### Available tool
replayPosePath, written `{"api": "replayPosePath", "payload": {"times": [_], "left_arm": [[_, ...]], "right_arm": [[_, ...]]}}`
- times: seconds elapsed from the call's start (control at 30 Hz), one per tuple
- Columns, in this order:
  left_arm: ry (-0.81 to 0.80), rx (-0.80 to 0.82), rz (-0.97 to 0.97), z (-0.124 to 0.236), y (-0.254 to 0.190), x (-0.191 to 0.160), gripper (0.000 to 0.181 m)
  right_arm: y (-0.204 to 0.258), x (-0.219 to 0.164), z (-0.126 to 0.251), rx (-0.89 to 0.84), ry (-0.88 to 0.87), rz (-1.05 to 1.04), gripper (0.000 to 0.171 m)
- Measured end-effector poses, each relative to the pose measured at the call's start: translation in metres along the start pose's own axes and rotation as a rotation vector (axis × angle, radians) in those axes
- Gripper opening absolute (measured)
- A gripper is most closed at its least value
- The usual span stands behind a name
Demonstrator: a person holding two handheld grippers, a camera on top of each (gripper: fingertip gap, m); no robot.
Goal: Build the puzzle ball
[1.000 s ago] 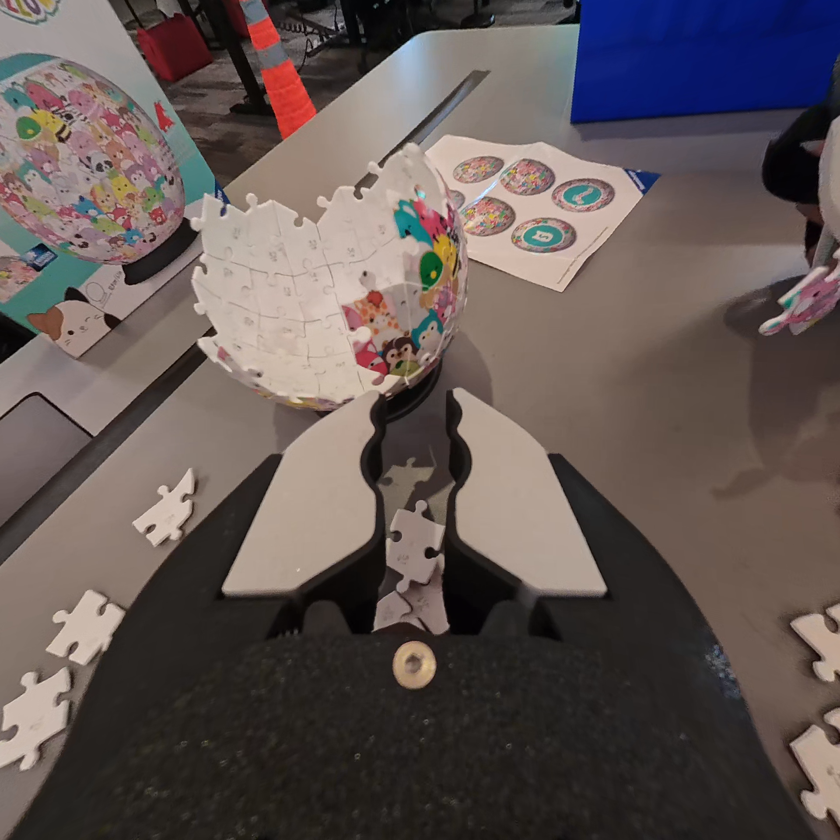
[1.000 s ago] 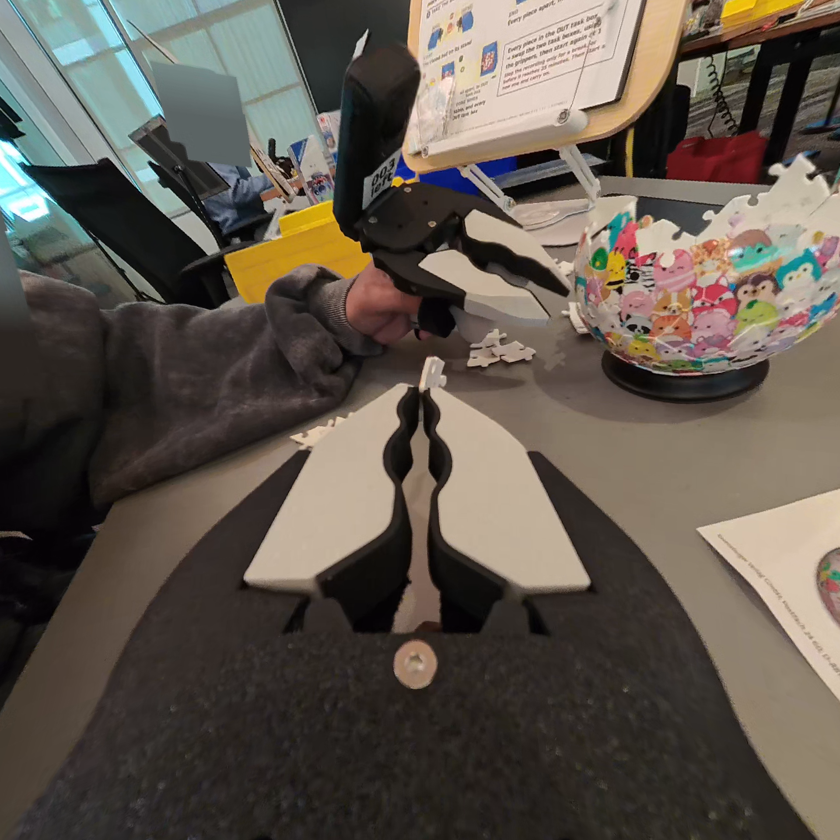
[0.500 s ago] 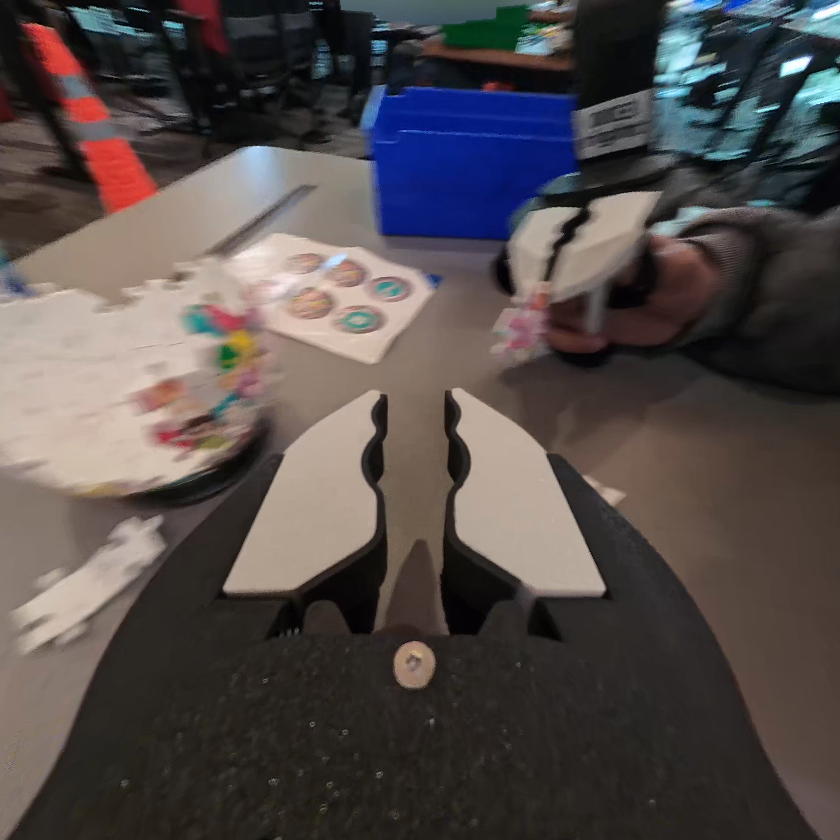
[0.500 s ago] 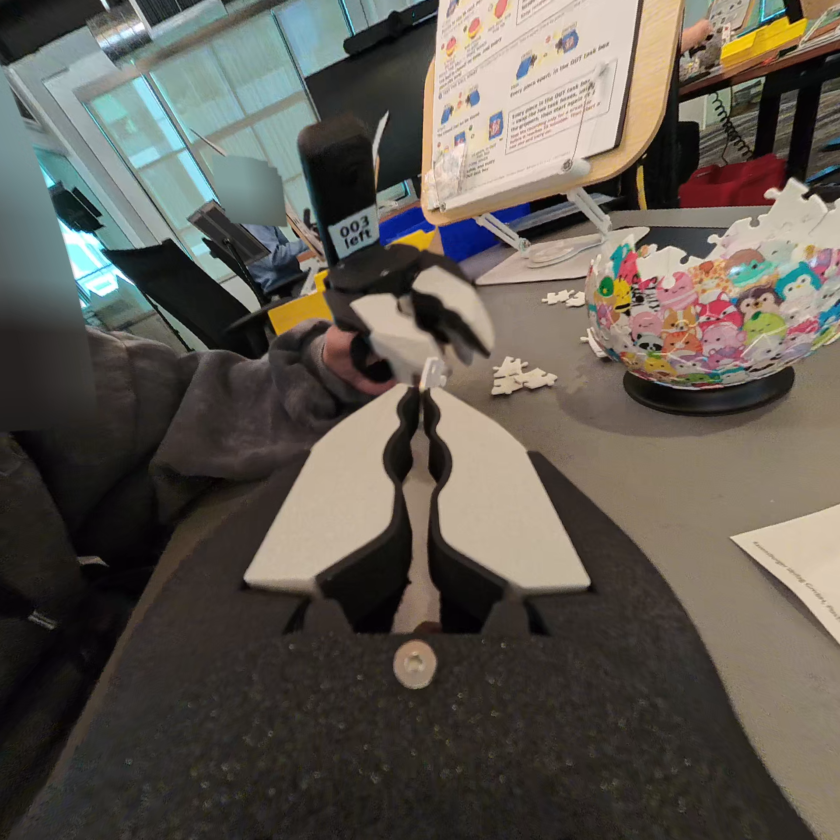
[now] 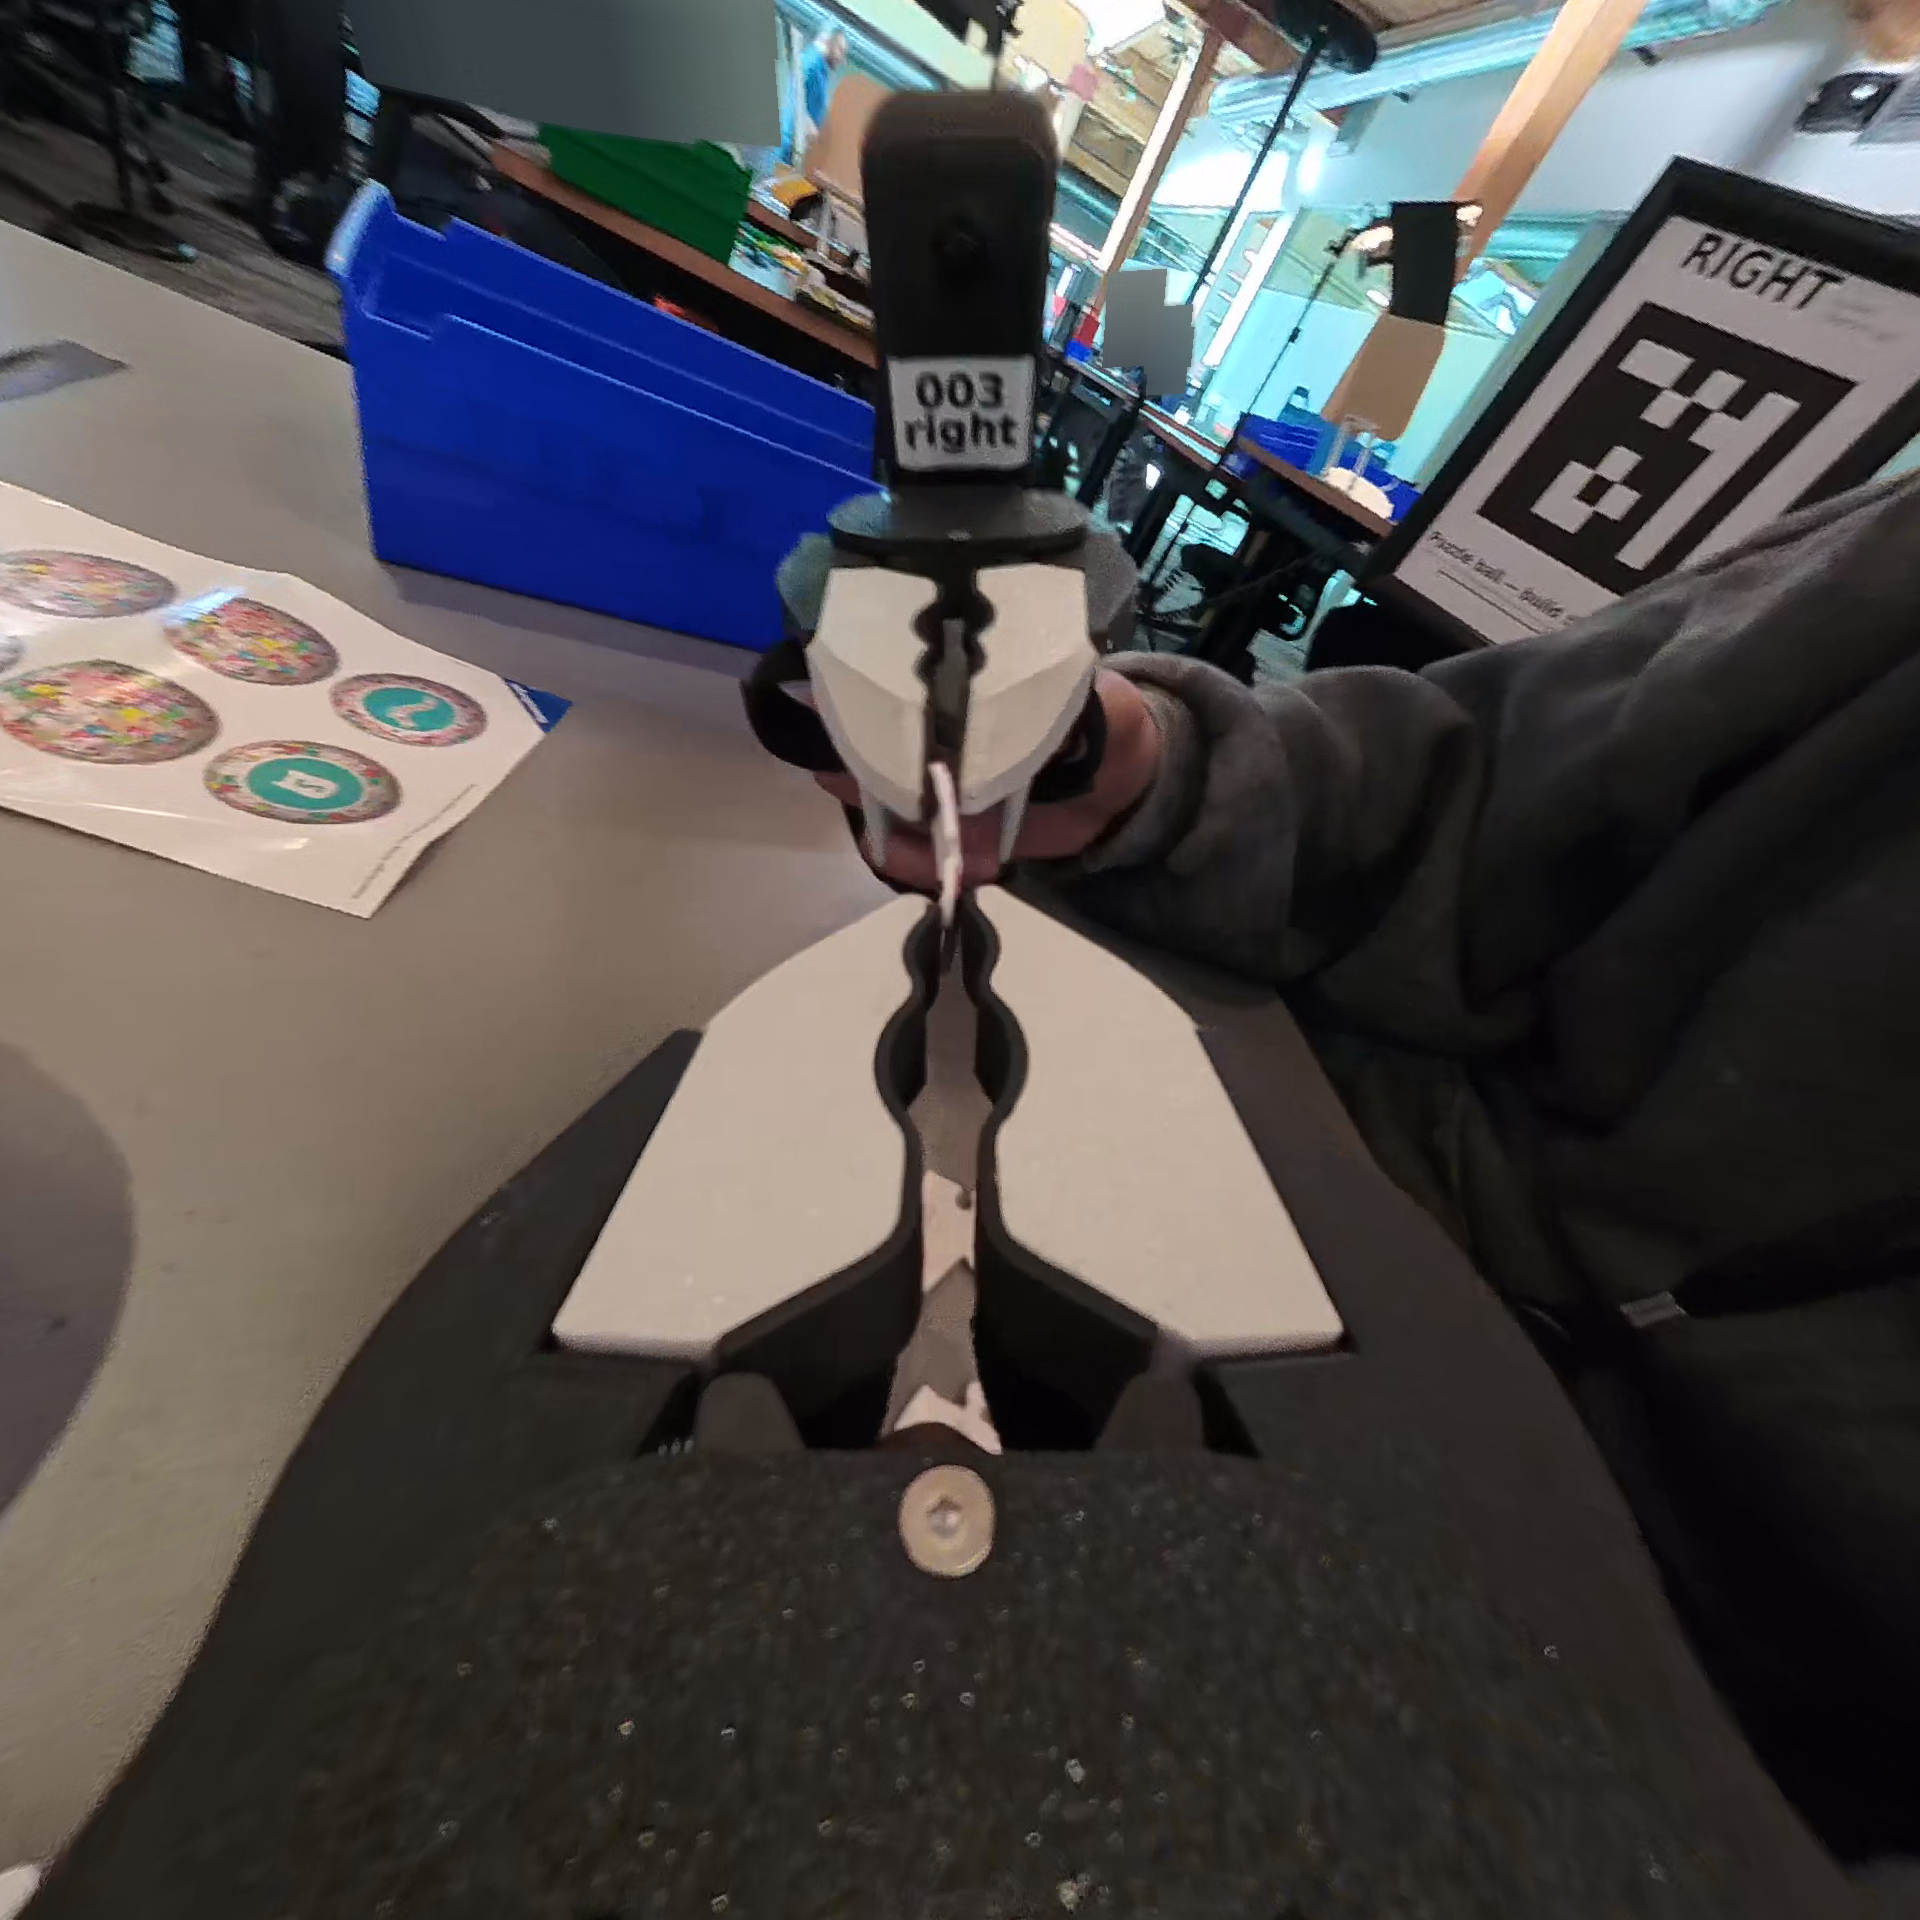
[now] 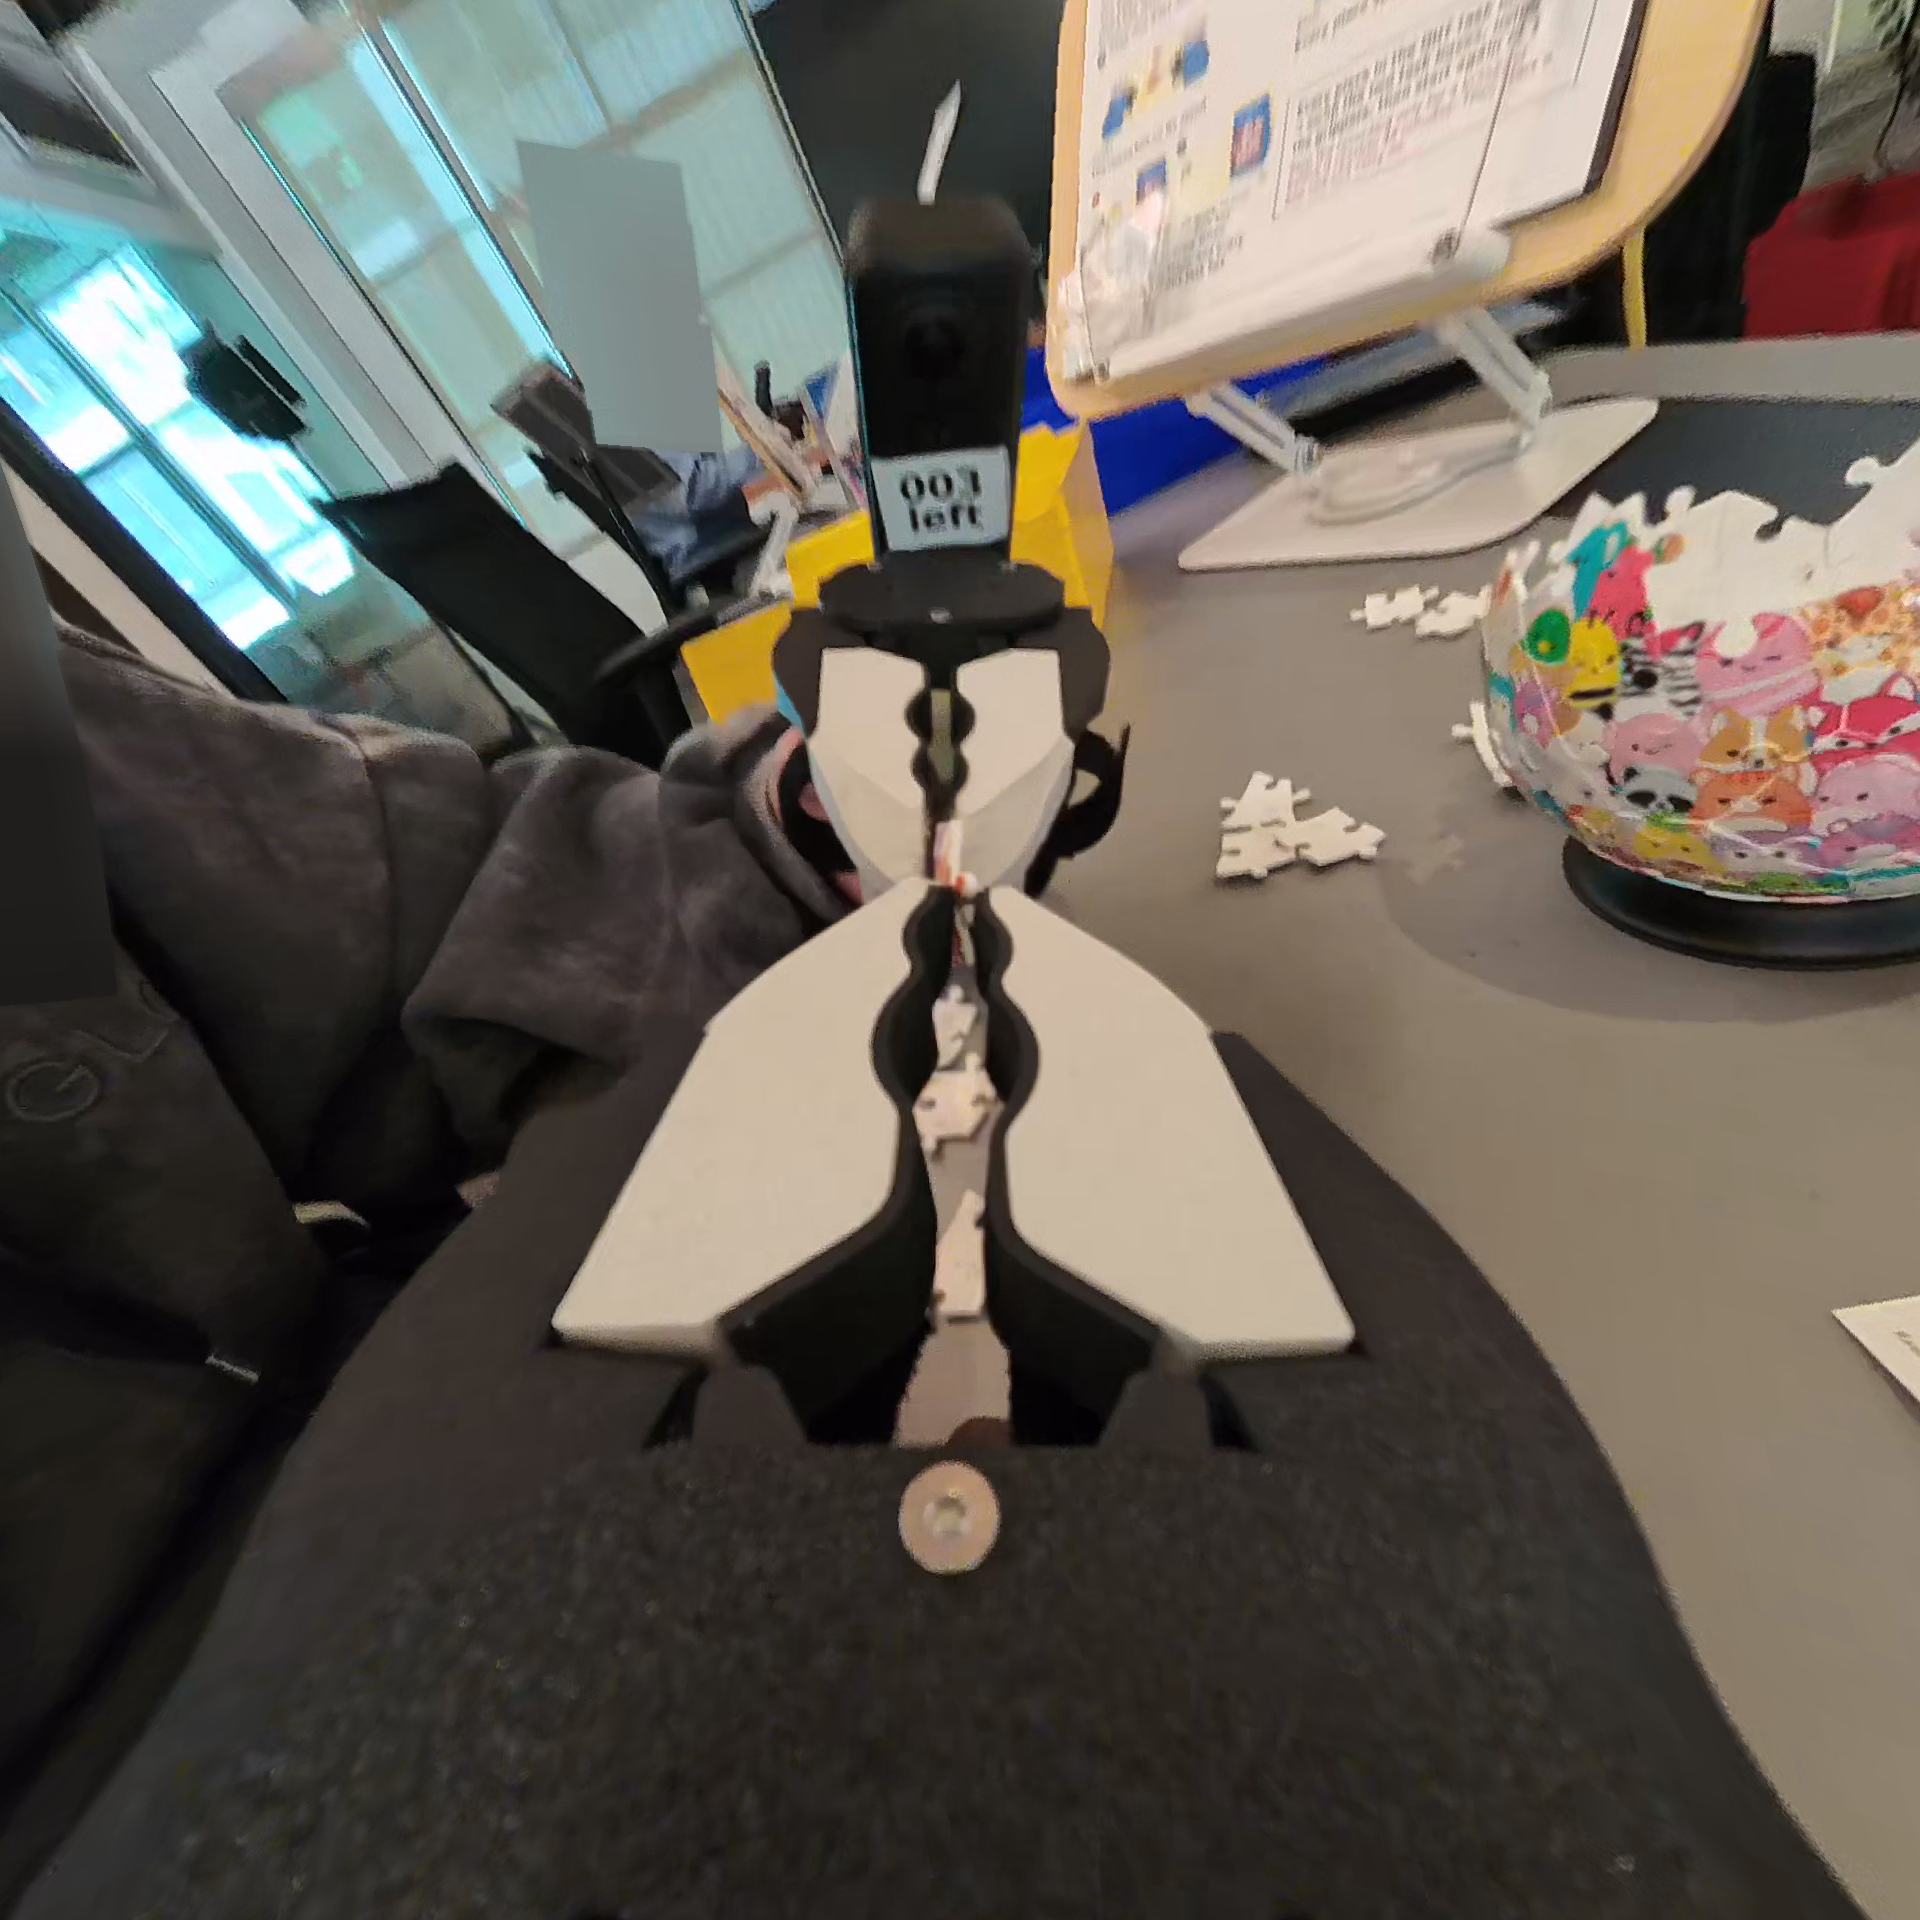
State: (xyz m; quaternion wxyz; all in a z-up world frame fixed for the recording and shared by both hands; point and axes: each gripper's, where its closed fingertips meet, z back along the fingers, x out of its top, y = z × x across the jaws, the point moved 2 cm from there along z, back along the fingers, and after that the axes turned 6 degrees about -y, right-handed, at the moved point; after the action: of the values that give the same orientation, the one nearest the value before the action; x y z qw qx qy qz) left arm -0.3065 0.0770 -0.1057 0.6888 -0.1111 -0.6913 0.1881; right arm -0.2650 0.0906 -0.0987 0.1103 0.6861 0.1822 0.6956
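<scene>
The piece (image 5: 943, 831) hangs edge-on between the two grippers, which meet nose to nose above the table (image 5: 312, 1039). In the left wrist view the right gripper (image 5: 940, 800) has its fingers pinched shut on the upper part of the piece, and the left gripper (image 5: 943, 920) has its tips closed to a narrow slit around the lower edge. Both seem to grip it at once, though whether the left tips truly press on it is hard to tell.

In the right wrist view the same meeting shows from the other side: the piece (image 6: 948, 852) sits at the joined tips, and the ball (image 6: 1714, 748), a half-built shell on a dark stand (image 6: 1745, 914), lies to the right and farther off, well apart from the grippers. Loose pieces (image 6: 1299, 831) lie on the table between them and the ball.

This looks like a handover or regrip. To do it well, one gripper should hold firm until the other has a sure pinch, then let go cleanly with no twisting, since the thin piece could bend or slip. The grip is best kept on the body, leaving tabs free for fitting into the shell's rim.

A sheet (image 5: 260, 707) and a blue bin (image 5: 582, 457) lie far left.
</scene>
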Motion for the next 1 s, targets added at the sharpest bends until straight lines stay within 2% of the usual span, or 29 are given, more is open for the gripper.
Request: {"api": "replayPosePath", "payload": {"times": [0.2, 0.27, 0.33, 0.4, 0.5, 0.57, 0.67, 0.73, 0.87, 1.0], "left_arm": [[-0.014, -0.085, 0.044, 0.012, -0.006, 0.002, 0.002], [-0.008, -0.050, -0.002, 0.019, -0.003, 0.002, 0.005], [0.032, 0.052, -0.083, 0.034, 0.010, 0.000, 0.007], [0.065, 0.243, -0.156, 0.061, 0.037, -0.001, 0.011], [0.002, 0.513, -0.129, 0.107, 0.082, 0.006, 0.011], [-0.062, 0.616, -0.038, 0.130, 0.105, 0.010, 0.012], [-0.177, 0.619, 0.049, 0.146, 0.119, 0.020, 0.016], [-0.177, 0.602, 0.071, 0.147, 0.123, 0.021, 0.016], [-0.159, 0.687, 0.013, 0.156, 0.131, 0.023, 0.015], [-0.176, 0.750, 0.005, 0.177, 0.138, 0.026, 0.015]], "right_arm": [[0.009, 0.005, -0.012, 0.041, 0.111, 0.041, 0.003], [0.011, 0.006, -0.018, 0.022, 0.166, 0.062, 0.002], [0.007, 0.012, -0.027, -0.038, 0.217, 0.141, 0.002], [-0.004, 0.027, -0.035, -0.124, 0.300, 0.248, 0.002], [-0.022, 0.062, -0.058, -0.215, 0.433, 0.358, 0.002], [-0.036, 0.078, -0.080, -0.252, 0.566, 0.314, 0.002], [-0.066, 0.080, -0.113, -0.311, 0.830, 0.258, 0.002], [-0.079, 0.078, -0.131, -0.342, 0.989, 0.233, 0.002], [-0.094, 0.064, -0.147, -0.361, 1.353, 0.155, 0.002], [-0.106, 0.056, -0.153, -0.434, 1.528, 0.068, 0.002]]}}
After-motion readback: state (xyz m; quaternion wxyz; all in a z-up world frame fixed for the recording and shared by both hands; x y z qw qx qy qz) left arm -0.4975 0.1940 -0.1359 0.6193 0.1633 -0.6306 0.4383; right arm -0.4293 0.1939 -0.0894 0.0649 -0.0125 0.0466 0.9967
